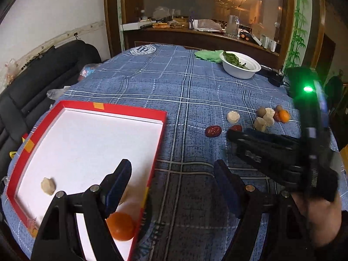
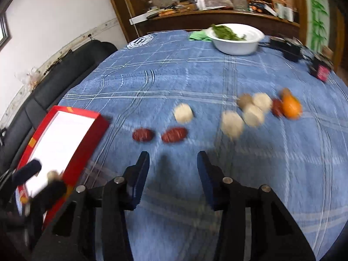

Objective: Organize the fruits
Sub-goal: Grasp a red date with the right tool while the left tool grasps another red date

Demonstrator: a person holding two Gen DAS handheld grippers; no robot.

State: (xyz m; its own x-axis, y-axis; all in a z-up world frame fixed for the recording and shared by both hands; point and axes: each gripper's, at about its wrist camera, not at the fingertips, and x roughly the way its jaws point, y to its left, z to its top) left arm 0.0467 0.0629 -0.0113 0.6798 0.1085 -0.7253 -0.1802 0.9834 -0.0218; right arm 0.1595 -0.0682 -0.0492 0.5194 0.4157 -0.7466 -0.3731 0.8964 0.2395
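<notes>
A red-rimmed white tray (image 1: pixel 130 112) lies at the left and also shows in the right wrist view (image 2: pixel 87 117). In it lie an orange fruit (image 1: pixel 120 226) and a pale peeled fruit (image 1: pixel 48 186). My left gripper (image 1: pixel 173 171) is open and empty over the tray's right rim. On the blue cloth lie two red dates (image 2: pixel 143 134) (image 2: pixel 174 134), several pale peeled fruits (image 2: pixel 183 113), a brown one (image 2: pixel 244 100) and an orange one (image 2: pixel 291 106). My right gripper (image 2: pixel 173 163) is open and empty, just short of the dates; it also shows in the left wrist view (image 1: pixel 230 133).
A white bowl of greens (image 1: pixel 240 65) and a green cloth (image 1: pixel 208 55) stand at the far side of the table. A dark box (image 2: pixel 320 69) sits at the right edge. A black sofa (image 1: pixel 43 76) runs along the left.
</notes>
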